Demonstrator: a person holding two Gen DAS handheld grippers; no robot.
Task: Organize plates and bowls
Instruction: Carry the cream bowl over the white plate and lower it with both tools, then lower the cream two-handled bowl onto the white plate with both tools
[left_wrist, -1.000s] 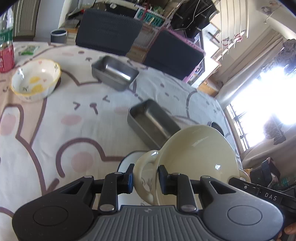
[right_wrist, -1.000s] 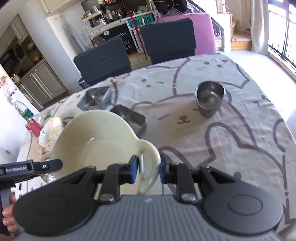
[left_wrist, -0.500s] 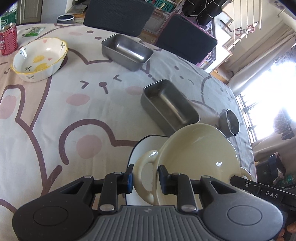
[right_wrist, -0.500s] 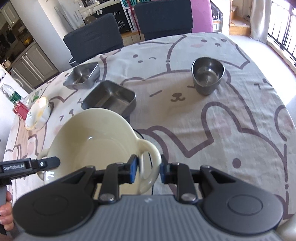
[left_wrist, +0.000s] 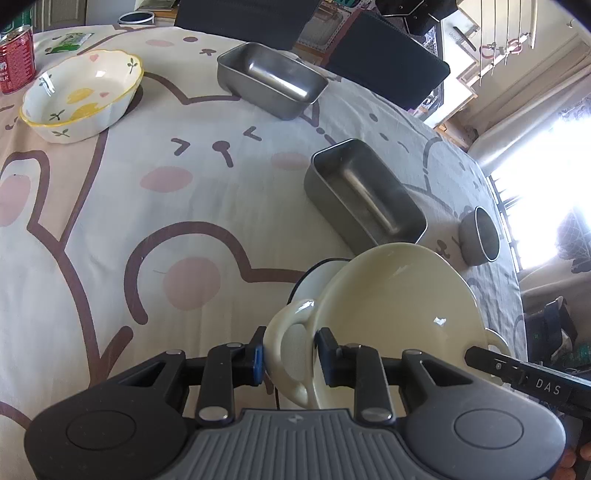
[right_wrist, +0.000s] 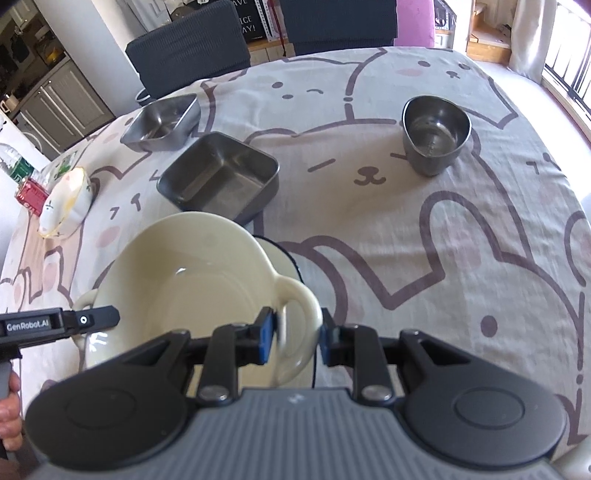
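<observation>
An empty cream bowl (left_wrist: 399, 310) is being gripped by its two loop handles, one in the left gripper (left_wrist: 289, 356), one in the right gripper (right_wrist: 295, 338). It is being held over a white plate (right_wrist: 282, 258). Two steel trays (right_wrist: 219, 179) and a steel cup (right_wrist: 436, 133) are lying empty mid-surface.

You see a pale cream bowl (left_wrist: 399, 295) with two loop handles, glossy and unpatterned, over a white plate (left_wrist: 314, 275) edged in a dark rim, on a table (left_wrist: 184, 206) covered by a cloth of grey, beige and white printed with brown-outlined cartoon animals with pink cheeks. Two rectangular trays (left_wrist: 364, 194) (left_wrist: 271, 83) and a small round cup (right_wrist: 436, 134) are plain silver-grey steel, while the scalloped white bowl (left_wrist: 81, 96) carries a yellow rim, yellow fruit and small green sprigs. Each hand-held gripper (left_wrist: 290, 350) (right_wrist: 295, 334) is black and grey with blue pads, and the can (left_wrist: 16, 61) is red.
</observation>
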